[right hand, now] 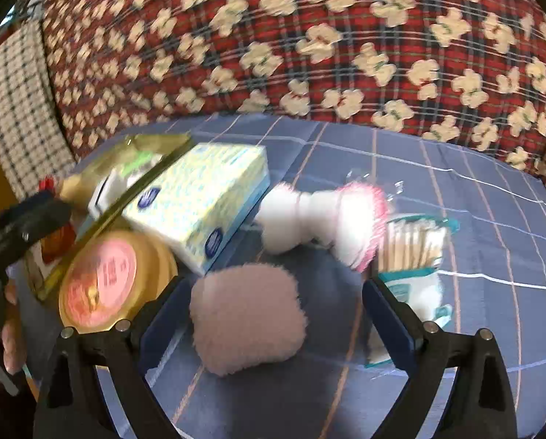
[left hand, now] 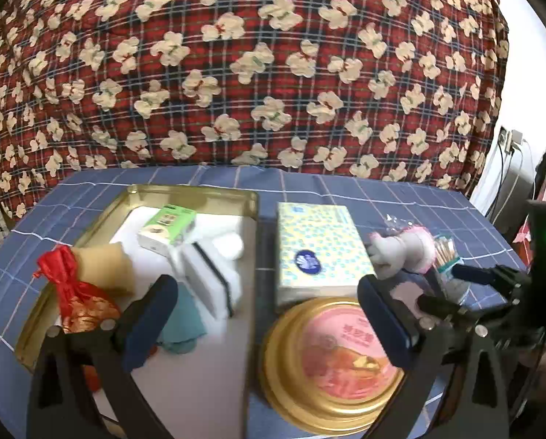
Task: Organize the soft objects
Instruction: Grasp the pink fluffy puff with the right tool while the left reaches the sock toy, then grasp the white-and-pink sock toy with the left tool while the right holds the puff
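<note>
Tray (left hand: 71, 245) walls of gold metal rise ahead of the left gripper (left hand: 269, 314), whose fingers stand wide apart with nothing between them. Just beyond its left finger (left hand: 148, 322) a red pouch (left hand: 77, 292) lies in the tray, with a teal cloth (left hand: 181, 322) right beside that finger and a white sponge (left hand: 209, 278) and a green box (left hand: 167, 226) further ahead. Between the fingers, outside the tray, sits a round tin (left hand: 331, 362) with a pink lid, touching the tissue box (left hand: 317, 248) beyond it. Past the right finger (left hand: 386, 322) lies a plush toy (left hand: 401, 252), white with a pink frill, next to a swab pack (left hand: 445, 252).

To the right, the right gripper (right hand: 273, 314) is also spread open, a pink fuzzy pad (right hand: 247, 314) lying on the blue cloth (right hand: 474, 219) between its fingers; contact cannot be judged. The toy (right hand: 320, 219) lies ahead, swabs (right hand: 412, 241) beyond the right finger.
</note>
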